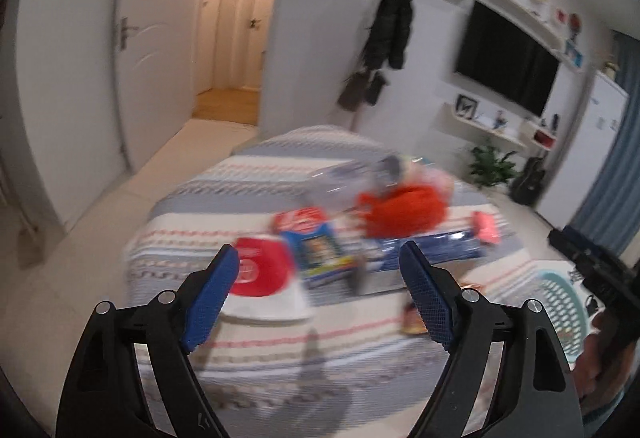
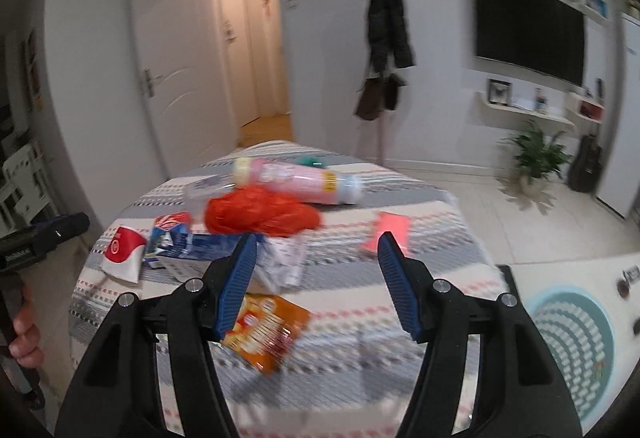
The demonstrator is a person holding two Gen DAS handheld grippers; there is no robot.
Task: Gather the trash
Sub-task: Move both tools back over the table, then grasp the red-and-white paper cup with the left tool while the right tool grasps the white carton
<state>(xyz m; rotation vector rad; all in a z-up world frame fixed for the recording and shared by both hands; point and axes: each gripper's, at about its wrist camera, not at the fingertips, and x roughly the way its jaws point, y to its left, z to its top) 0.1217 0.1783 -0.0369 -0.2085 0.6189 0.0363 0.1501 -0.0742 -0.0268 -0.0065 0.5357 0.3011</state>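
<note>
The trash lies scattered on a tabletop (image 2: 420,222) covered with a striped cloth. Near the far edge lies a pink bottle (image 2: 298,179) on its side, with a crumpled red plastic bag (image 2: 260,213) just in front of it, touching or nearly so. Toward the left edge sit a red-and-white paper cup (image 2: 124,250) on its side and, just beside it, a blue carton (image 2: 172,238). A crumpled white wrapper (image 2: 286,258) lies near the middle, and an orange snack packet (image 2: 264,330) lies closer to the near edge. A small pink card (image 2: 390,230) sits toward the right edge. Beyond the right edge, lower down, stands a pale teal basket (image 2: 576,334) with a perforated wall.

The left gripper (image 1: 320,262) hangs above the near part of the tabletop with its blue pads spread wide and nothing between them. The right gripper (image 2: 316,250) also stands spread, less widely, and holds nothing; the wrapper shows past its left finger. Both views are blurred.
</note>
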